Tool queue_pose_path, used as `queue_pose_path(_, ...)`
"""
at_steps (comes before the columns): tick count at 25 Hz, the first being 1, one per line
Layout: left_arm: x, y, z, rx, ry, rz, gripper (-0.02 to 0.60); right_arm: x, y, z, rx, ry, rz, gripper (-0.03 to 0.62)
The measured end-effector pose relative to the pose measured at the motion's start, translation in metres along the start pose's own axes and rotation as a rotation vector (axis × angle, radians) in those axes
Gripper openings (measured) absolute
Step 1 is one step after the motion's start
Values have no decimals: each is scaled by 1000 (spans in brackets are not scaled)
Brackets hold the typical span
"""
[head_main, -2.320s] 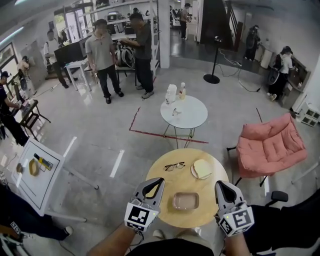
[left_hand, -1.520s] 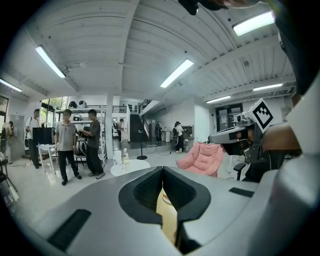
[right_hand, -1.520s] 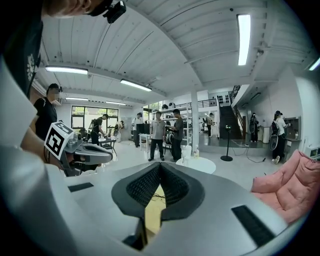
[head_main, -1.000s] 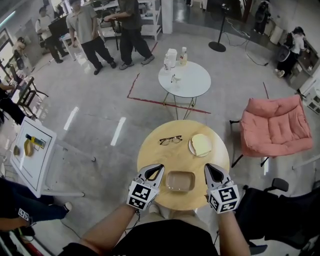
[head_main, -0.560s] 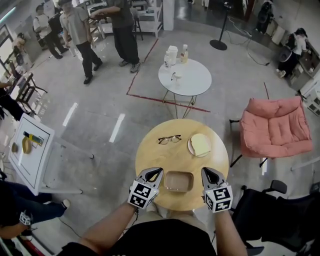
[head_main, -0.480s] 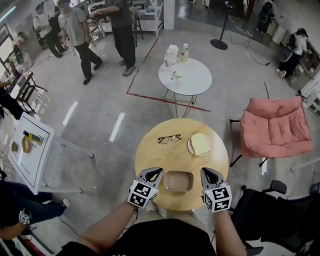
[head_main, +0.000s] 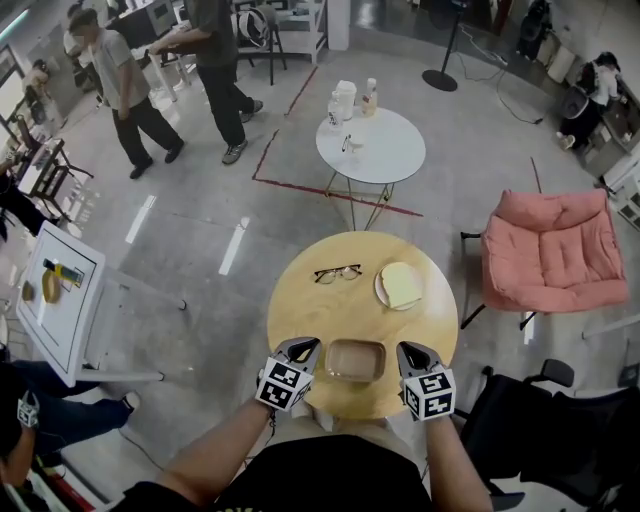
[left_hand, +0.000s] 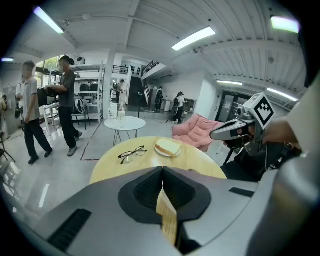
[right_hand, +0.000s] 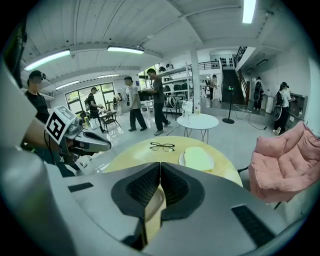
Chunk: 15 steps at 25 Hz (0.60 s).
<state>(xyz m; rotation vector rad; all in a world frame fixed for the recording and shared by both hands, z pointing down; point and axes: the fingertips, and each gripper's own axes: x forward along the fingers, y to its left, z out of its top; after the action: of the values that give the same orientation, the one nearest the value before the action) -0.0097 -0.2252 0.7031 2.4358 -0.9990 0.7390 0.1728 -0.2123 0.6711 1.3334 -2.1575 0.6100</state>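
In the head view, the left gripper (head_main: 303, 348) and the right gripper (head_main: 408, 352) hover over the near edge of a round pale wooden tabletop (head_main: 320, 318). A shallow rectangular brown tray (head_main: 355, 360) lies between them at that near edge, just beside each gripper's tip and touched by neither. Toward the far edge, a pair of dark-framed eyeglasses (head_main: 336, 272) lies left of centre. A white plate with a pale slice of bread (head_main: 400, 286) sits to their right. Beyond the tabletop stand a small round white side table (head_main: 372, 150) and, off to the right, a pink cushioned armchair (head_main: 545, 262).

In the left gripper view, the left gripper's (left_hand: 161, 172) jaws are pressed together with nothing between them. The eyeglasses (left_hand: 132, 154) and the bread plate (left_hand: 168, 147) lie ahead on the tabletop, and the right gripper (left_hand: 235, 131) shows at the right.

In the right gripper view, the right gripper's (right_hand: 160, 167) jaws are likewise clenched on nothing. The eyeglasses (right_hand: 162, 146) and bread plate (right_hand: 197, 159) lie ahead, and the left gripper (right_hand: 92, 141) shows at the left.
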Motion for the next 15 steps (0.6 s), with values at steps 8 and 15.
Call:
queue_pose_path(8,20,-3,-24,-51,61,-23,18,20,7,-36,21,75,50,27)
queue_pose_path(15,34,-6,-45,-83,118,-19,18,34,9,-63,26,144,74,54)
